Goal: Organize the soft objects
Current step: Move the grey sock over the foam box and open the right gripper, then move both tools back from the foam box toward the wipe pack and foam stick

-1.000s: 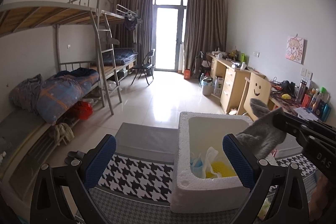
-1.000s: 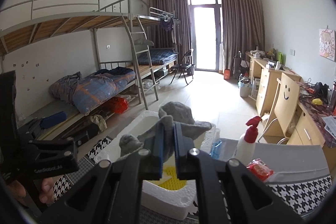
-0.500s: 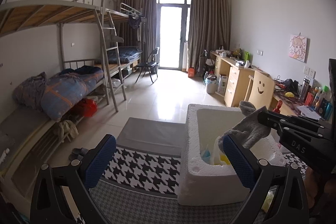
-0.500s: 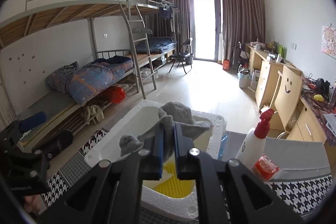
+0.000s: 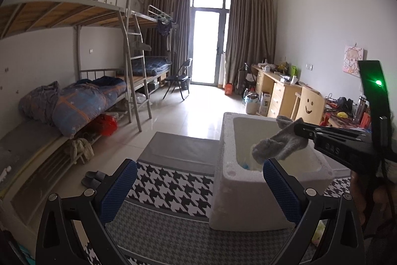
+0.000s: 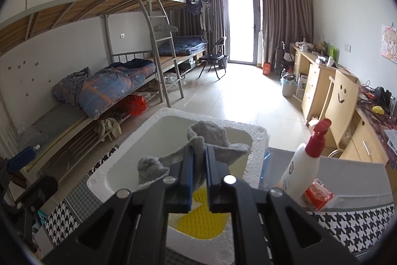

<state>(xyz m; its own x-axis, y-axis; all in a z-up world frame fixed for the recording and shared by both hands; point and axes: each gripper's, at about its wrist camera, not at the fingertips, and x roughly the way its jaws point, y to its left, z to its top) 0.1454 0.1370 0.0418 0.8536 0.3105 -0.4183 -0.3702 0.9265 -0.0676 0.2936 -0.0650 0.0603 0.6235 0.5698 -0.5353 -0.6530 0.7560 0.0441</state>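
A grey sock (image 6: 211, 135) hangs over the white foam box (image 6: 255, 158), pinched between the blue pads of my right gripper (image 6: 198, 160), which is shut on it. In the left wrist view the same grey sock (image 5: 278, 144) dangles from the right gripper (image 5: 301, 131) above the foam box (image 5: 248, 200). A yellow soft item (image 6: 198, 222) and something blue lie inside the box. My left gripper (image 5: 198, 188) is open and empty, low over the houndstooth cloth (image 5: 168, 188), left of the box.
A white pump bottle with a red top (image 6: 302, 170) and a red packet (image 6: 317, 195) stand right of the box. Bunk beds (image 5: 74, 101) line the left wall. Desks and a smiley-face chair (image 5: 307, 103) fill the right side. Slippers (image 5: 93, 178) lie on the floor.
The left gripper has drifted left, so the box now sits further right in its view. The right gripper has sunk a little with the sock over the box.
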